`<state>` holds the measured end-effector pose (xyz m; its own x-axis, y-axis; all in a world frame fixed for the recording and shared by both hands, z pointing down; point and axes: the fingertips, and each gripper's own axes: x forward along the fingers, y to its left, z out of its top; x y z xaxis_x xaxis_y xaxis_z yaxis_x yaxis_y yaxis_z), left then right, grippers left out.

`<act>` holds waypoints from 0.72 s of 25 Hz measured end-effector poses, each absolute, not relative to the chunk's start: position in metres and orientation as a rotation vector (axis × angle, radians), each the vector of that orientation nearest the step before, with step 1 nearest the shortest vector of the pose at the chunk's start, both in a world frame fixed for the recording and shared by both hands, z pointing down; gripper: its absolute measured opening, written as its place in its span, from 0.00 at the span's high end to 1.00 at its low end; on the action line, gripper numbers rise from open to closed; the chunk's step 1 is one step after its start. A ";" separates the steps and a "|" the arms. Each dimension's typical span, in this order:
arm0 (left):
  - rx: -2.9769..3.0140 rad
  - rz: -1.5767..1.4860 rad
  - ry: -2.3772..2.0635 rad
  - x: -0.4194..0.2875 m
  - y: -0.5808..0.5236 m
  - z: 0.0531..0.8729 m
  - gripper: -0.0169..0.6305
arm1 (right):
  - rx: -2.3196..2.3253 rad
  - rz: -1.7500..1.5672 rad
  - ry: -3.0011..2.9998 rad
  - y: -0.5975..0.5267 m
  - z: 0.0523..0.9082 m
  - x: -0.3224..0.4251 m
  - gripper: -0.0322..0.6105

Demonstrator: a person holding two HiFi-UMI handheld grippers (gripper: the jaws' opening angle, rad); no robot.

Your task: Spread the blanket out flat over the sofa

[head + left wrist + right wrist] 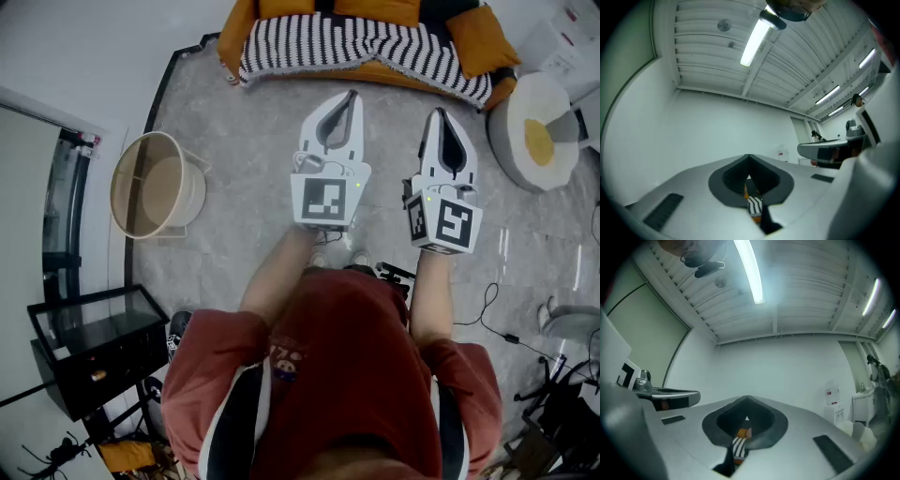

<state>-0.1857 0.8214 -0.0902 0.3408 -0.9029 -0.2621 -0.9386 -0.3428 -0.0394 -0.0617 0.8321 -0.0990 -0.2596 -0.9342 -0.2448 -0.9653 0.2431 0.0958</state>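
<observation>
Head view: rumpled striped blanket (356, 45) (black-and-white) over orange cushioned sofa (483, 42)

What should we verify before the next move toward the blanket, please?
1. Left tongs shut and empty: ok.
2. Right tongs shut and empty: ok.
3. Blanket on sofa: ok.
4. Blanket flat: not ok, creased toward the right.
5. Tongs at the blanket: not ok, both short of it.
6. Basket off the path: ok.
</observation>
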 end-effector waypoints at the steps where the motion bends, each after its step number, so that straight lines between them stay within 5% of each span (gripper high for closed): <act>1: -2.417 0.289 1.683 -0.184 0.821 -0.090 0.95 | -1.821 0.340 2.368 0.832 -0.098 -0.060 0.93; 18: -2.420 0.281 1.695 -0.128 0.811 -0.089 0.95 | -1.803 0.350 2.374 0.821 -0.093 -0.008 0.93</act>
